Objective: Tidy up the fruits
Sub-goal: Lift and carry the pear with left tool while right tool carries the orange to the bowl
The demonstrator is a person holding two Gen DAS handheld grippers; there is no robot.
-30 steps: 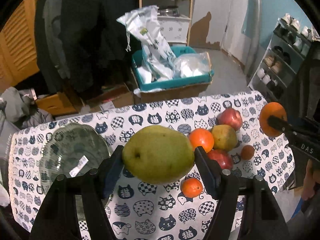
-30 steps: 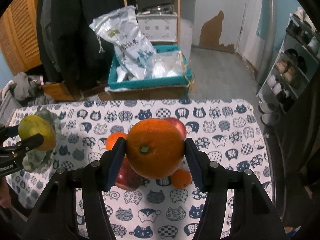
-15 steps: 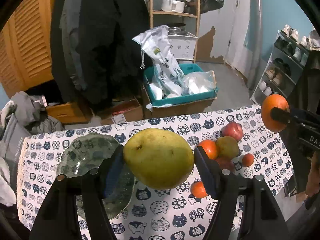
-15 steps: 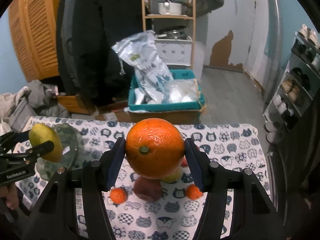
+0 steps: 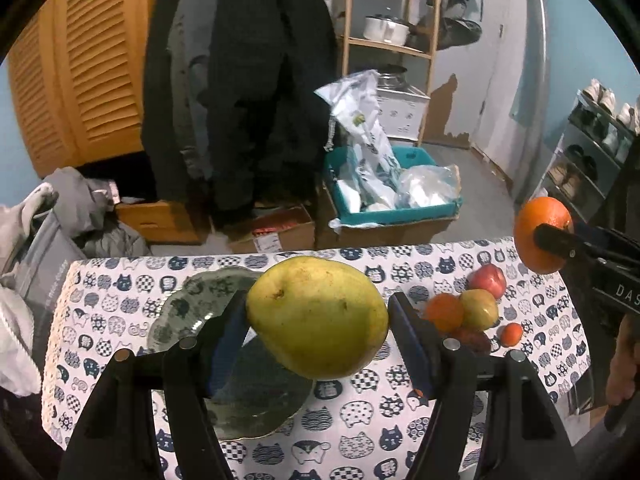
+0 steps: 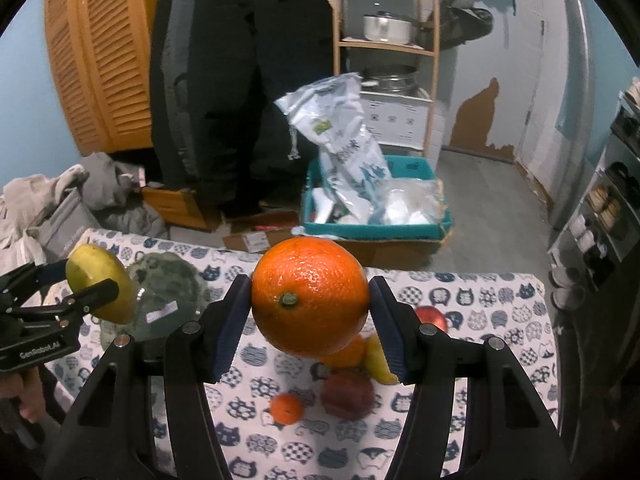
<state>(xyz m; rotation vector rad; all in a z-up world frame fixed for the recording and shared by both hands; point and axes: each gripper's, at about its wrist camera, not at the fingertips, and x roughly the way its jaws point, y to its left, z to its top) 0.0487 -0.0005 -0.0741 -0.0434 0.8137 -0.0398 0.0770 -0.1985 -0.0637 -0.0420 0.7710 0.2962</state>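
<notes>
My left gripper is shut on a yellow-green pear, held high above a grey-green glass plate on the cat-print tablecloth. My right gripper is shut on a large orange, held above a pile of fruit: a red apple, a small tangerine, another red apple. The pile also shows in the left wrist view, with an orange, a pear and a red apple. The left gripper and pear show at the left of the right wrist view.
Beyond the table's far edge stand a teal crate with plastic bags, cardboard boxes, hanging dark coats and a wooden shelf. A pile of grey clothes lies at the left. A shoe rack stands at the right.
Both grippers have risen well above the table with their fruit; the table and plate look smaller and farther. The grips have not changed.
</notes>
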